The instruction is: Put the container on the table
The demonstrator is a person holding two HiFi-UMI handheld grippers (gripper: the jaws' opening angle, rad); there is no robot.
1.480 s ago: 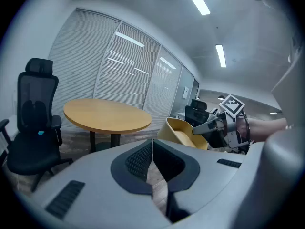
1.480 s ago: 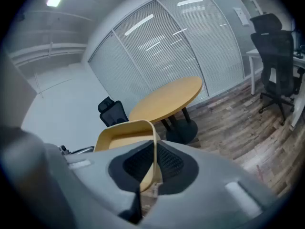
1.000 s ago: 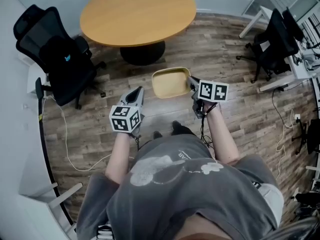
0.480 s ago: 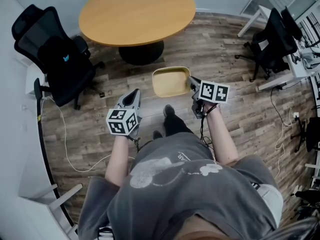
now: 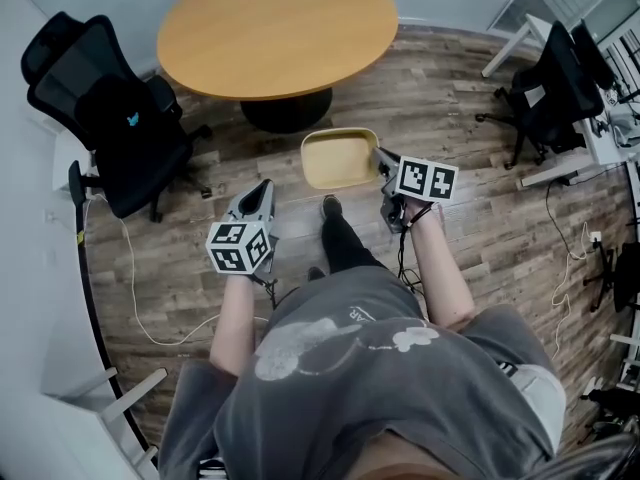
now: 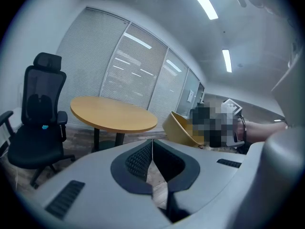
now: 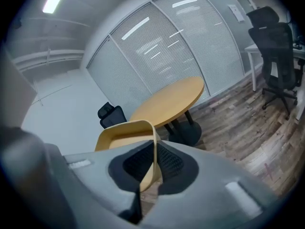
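Observation:
A yellow plastic container (image 5: 339, 158) hangs above the wood floor, just short of the round wooden table (image 5: 275, 28). My right gripper (image 5: 382, 167) is shut on its right rim; in the right gripper view the thin rim (image 7: 155, 149) runs between the two pads, and the table (image 7: 171, 101) lies beyond. My left gripper (image 5: 260, 197) is lower left of the container, apart from it, its jaws closed with nothing between them. In the left gripper view the container (image 6: 178, 128) shows at the right, next to the table (image 6: 112, 113).
A black office chair (image 5: 110, 108) stands left of the table. Another black chair (image 5: 550, 83) and white desks stand at the right. A white cable (image 5: 135, 298) runs over the floor at the left. The person's foot (image 5: 330, 208) steps forward under the container.
Both grippers and the container have moved a little toward the table. The person's foot has stepped forward. The grip on the rim is unchanged.

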